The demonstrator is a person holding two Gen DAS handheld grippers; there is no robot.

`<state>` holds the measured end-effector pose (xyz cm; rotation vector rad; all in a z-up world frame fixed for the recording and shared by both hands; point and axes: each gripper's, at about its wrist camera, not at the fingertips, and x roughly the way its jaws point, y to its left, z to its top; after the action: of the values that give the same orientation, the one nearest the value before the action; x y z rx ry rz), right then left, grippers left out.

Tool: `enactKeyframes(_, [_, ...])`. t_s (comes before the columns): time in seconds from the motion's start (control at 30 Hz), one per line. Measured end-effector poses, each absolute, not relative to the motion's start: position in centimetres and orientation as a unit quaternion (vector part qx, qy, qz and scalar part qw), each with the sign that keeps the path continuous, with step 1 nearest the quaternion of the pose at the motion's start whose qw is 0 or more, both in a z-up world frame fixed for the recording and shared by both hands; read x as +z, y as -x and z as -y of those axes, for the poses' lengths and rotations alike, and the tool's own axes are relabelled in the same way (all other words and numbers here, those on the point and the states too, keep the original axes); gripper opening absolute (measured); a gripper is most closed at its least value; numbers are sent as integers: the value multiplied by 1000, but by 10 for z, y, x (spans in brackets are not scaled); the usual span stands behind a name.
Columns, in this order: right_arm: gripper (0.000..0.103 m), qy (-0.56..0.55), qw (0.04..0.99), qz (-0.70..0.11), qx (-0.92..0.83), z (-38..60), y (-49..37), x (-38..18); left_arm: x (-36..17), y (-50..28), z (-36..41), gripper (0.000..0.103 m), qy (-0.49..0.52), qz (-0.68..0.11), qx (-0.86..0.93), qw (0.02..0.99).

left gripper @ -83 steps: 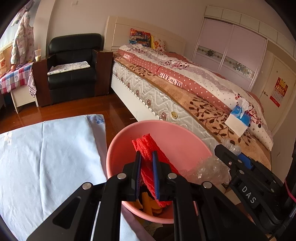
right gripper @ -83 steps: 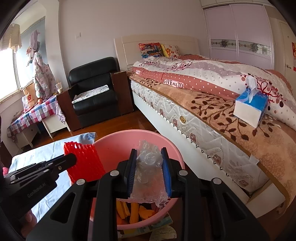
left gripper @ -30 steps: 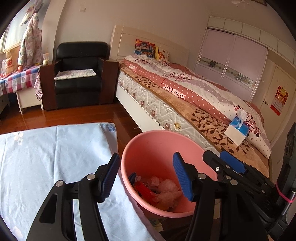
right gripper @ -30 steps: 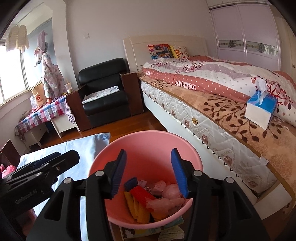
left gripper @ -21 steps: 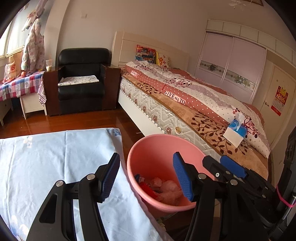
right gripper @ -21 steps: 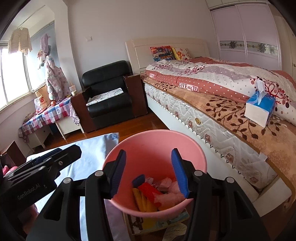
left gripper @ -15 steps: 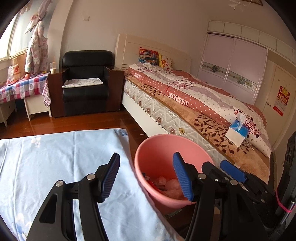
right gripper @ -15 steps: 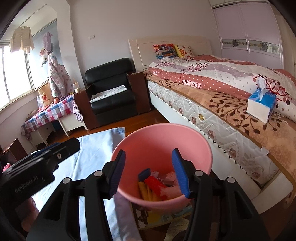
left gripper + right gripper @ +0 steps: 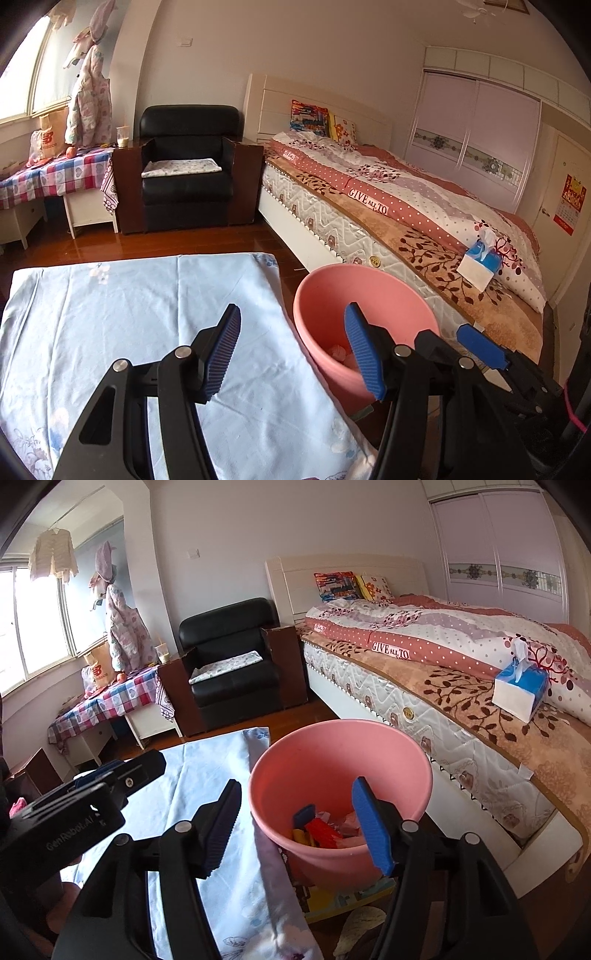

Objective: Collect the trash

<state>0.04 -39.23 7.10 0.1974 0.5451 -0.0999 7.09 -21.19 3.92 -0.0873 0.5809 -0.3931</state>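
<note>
Both hand-held grippers spread wide, nothing between pads.

Left hand-held gripper: blue ribbed pads apart, hovering over edge of bench covered w/ pale blue floral cloth. Cloth surface bare in view.

Right hand-held gripper: jaws have just been opening further; empty. It frames the round pink plastic bin, which stands on the floor just beside the bench, betw. bench and bed.

Trash sits in bottom of bin: red piece, yellow strips, a blue piece, crumpled clear/pinkish wrap. In left view only a bit of pale wrap shows inside bin; the rest is hidden by bin wall and pad.

Under bin: a flat printed sheet or box, partly covered; can't tell which.

Bed: blue-white tissue box on brown leaf-pattern blanket near edge. Black leather armchair by headboard; side table w/ checked cloth near window.
</note>
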Motion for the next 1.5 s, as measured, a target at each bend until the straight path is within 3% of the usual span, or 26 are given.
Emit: enactKeyframes(1.5, [64,-101,959,-263,-46,374,17,83,33,-52,189,55,50,-289,-190,937])
